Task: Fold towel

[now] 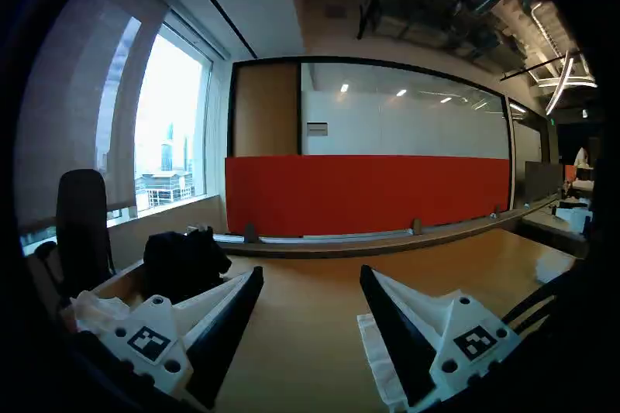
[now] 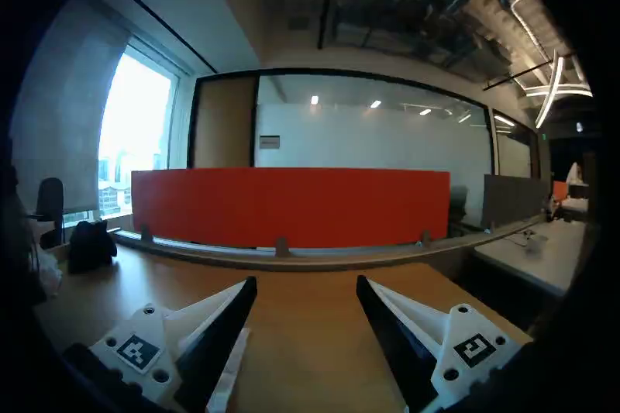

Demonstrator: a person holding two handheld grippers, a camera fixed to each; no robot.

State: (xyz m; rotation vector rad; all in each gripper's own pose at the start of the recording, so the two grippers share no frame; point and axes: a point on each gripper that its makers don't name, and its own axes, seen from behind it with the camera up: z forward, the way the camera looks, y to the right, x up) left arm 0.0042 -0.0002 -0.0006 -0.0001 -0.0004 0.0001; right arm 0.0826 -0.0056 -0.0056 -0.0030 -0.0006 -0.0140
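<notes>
Fold not begun | we held left gripper [image 1: 310, 270] and right gripper [image 2: 304, 280] spread, empty, above the table [image 1: 306, 351] | towel [image 1: 372, 352] lay between them, probably for corner grabs.

No words or numbers legible anywhere, black-and-white square code markers [image 1: 149, 342] on the fingers [image 1: 221, 312] of the left gripper [image 1: 310, 270] and of the right gripper [image 2: 304, 280], small pale plaque [image 1: 316, 129] on the far wall too small to read

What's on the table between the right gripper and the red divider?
Nothing: in the right gripper view the wooden table lies bare from the right gripper to the red divider. The towel lies beside one finger.
</notes>
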